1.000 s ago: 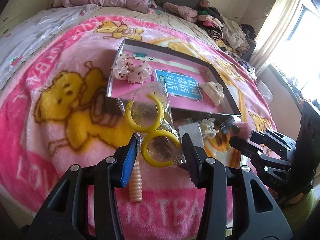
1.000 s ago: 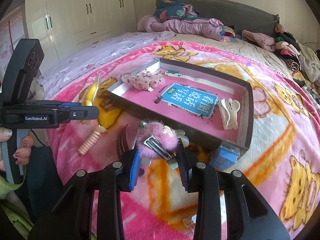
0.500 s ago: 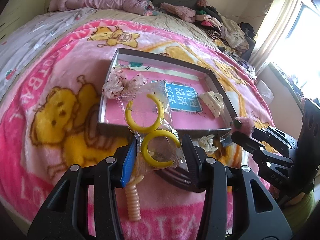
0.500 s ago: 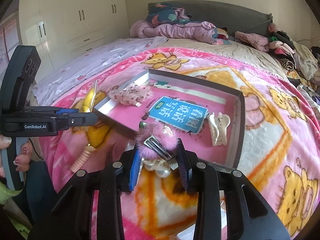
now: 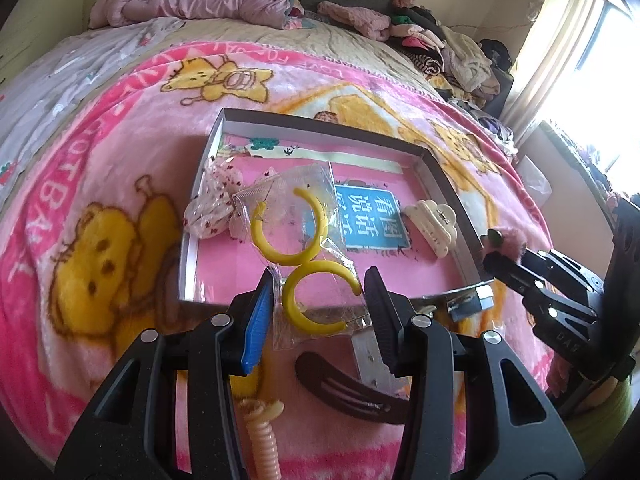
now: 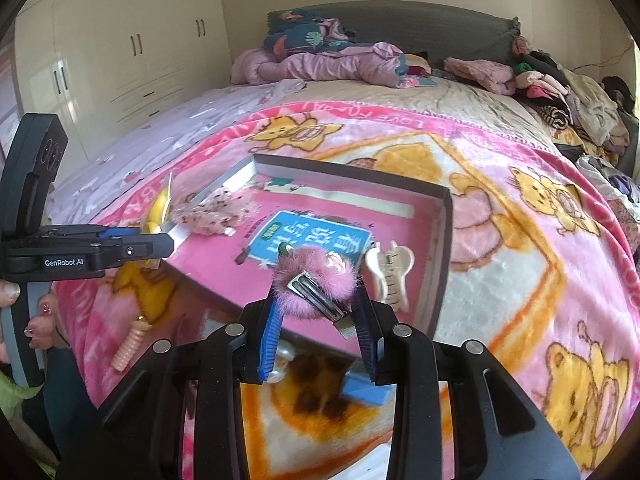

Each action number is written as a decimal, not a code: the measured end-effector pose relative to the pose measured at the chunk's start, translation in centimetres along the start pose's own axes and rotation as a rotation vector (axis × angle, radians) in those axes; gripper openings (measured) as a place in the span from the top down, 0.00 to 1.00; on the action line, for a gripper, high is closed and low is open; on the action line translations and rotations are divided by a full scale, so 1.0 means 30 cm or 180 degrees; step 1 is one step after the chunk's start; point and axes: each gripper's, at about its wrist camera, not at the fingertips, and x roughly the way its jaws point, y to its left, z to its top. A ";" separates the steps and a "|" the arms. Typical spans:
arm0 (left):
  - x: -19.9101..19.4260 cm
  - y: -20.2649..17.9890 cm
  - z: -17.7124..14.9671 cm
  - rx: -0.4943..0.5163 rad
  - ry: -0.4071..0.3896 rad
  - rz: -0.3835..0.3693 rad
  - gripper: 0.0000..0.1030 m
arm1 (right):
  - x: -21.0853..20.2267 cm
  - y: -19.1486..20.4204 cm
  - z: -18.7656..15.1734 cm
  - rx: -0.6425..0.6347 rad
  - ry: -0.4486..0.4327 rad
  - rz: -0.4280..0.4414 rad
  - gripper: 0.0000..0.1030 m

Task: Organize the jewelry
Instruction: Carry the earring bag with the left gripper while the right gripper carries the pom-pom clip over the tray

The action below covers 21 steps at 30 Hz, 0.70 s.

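My left gripper (image 5: 318, 300) is shut on a clear bag of yellow hoop earrings (image 5: 310, 258) and holds it over the near edge of the shallow pink-lined box (image 5: 320, 126). My right gripper (image 6: 316, 314) is shut on a pink fuzzy hair clip (image 6: 316, 276) above the box's near edge (image 6: 442, 248); it shows at the right of the left wrist view (image 5: 504, 240). In the box lie a sheer speckled scrunchie (image 5: 212, 204), a blue card (image 5: 372, 220) and a cream claw clip (image 5: 434, 222).
On the pink bear blanket (image 5: 104, 240) in front of the box lie a black snap clip (image 5: 348, 388), a peach spiral hair tie (image 5: 264, 440), a small blue box (image 6: 366, 390) and pearl beads (image 6: 282, 360). Piled clothes (image 5: 440, 40) sit at the bed's far end.
Both grippers have risen and moved forward toward the box, each still carrying its item. The earring bag and the fuzzy clip now hang over the box's near edge.
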 end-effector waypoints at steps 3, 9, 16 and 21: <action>0.022 -0.002 0.019 0.0016 0.0018 0.0013 0.65 | 0.013 -0.032 0.006 0.0058 0.0010 -0.0050 0.69; 0.069 0.005 0.052 0.0051 0.0062 0.0050 0.65 | 0.042 -0.079 0.008 0.0157 0.0050 -0.0121 0.69; 0.132 0.012 0.083 0.0078 0.0126 0.0080 0.65 | 0.077 -0.115 0.004 0.0226 0.0133 -0.0175 0.69; 0.170 0.013 0.094 0.0098 0.0174 0.0072 0.65 | 0.096 -0.131 0.001 0.0268 0.0185 -0.0186 0.69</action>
